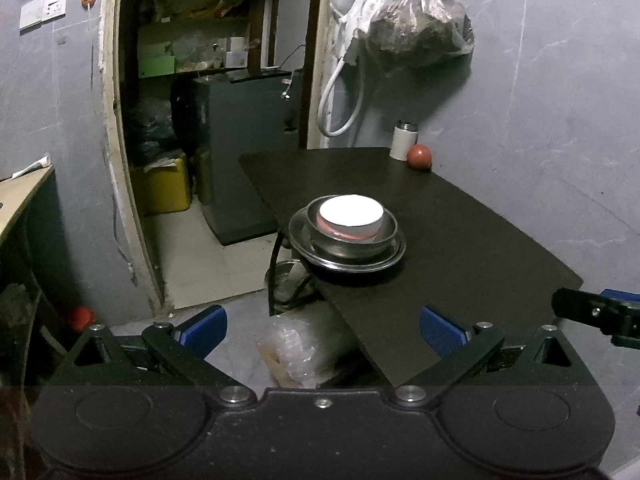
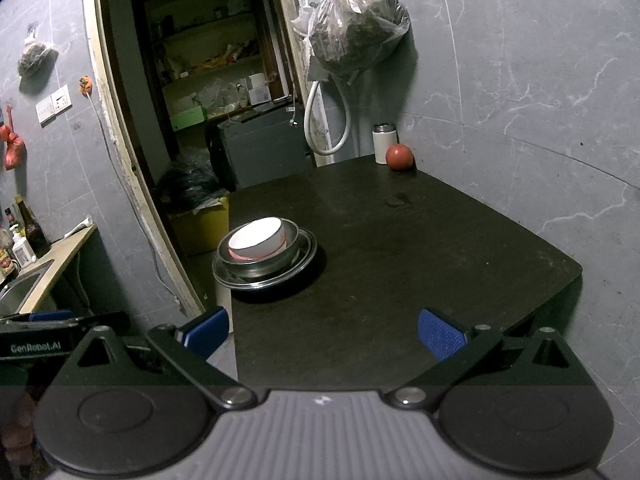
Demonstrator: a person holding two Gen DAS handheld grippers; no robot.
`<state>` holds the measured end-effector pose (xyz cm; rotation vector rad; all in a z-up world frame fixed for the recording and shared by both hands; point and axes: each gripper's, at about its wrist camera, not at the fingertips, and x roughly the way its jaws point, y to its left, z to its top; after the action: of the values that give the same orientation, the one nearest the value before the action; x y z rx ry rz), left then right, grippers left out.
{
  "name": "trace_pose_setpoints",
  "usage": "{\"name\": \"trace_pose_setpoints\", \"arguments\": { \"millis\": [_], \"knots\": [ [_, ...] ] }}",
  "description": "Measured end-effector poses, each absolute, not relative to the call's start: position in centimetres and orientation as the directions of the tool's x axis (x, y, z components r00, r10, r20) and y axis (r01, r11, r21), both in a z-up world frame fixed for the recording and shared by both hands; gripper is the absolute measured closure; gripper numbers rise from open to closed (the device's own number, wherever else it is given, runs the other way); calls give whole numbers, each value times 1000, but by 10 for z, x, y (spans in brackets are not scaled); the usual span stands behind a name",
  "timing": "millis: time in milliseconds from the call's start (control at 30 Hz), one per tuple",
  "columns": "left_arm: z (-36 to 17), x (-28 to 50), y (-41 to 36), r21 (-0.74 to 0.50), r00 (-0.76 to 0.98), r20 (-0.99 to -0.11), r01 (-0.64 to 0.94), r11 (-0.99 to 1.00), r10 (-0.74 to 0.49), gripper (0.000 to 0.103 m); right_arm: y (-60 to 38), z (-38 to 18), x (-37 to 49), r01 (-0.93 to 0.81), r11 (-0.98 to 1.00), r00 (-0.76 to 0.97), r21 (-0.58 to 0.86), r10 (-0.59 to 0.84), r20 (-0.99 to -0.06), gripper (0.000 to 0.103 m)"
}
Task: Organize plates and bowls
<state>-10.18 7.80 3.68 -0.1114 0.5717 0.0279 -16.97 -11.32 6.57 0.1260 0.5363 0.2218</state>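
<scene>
A stack stands near the left edge of the black table (image 1: pixel 460 216) (image 2: pixel 400 240). A white bowl (image 1: pixel 350 210) (image 2: pixel 260 236) with a red band sits inside a steel bowl (image 1: pixel 352 240) (image 2: pixel 260 266), which rests on a steel plate (image 1: pixel 304 246) (image 2: pixel 264 282). My left gripper (image 1: pixel 322 330) hangs open in front of the table's near corner, well short of the stack, with nothing between its blue pads. My right gripper (image 2: pixel 322 334) is open too, over the table's front edge, empty. The right gripper's tip shows at the left wrist view's right edge (image 1: pixel 596 314).
A white cup (image 1: pixel 403 140) (image 2: pixel 384 143) and a red ball (image 1: pixel 419 157) (image 2: pixel 399 157) sit at the table's far corner by the grey wall. A plastic bag (image 1: pixel 416 28) (image 2: pixel 356 28) hangs above. A doorway with shelves lies left. A counter with a sink (image 2: pixel 24 288) and bottles stands far left.
</scene>
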Motion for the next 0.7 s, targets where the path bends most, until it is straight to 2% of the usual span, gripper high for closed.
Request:
{"name": "trace_pose_setpoints", "arguments": {
  "millis": [700],
  "knots": [
    [37,-102,76,-128,839,-540,-11,992,-60,2,-114,64,-168,-173,969,834,176,239,-497,0]
  ]
}}
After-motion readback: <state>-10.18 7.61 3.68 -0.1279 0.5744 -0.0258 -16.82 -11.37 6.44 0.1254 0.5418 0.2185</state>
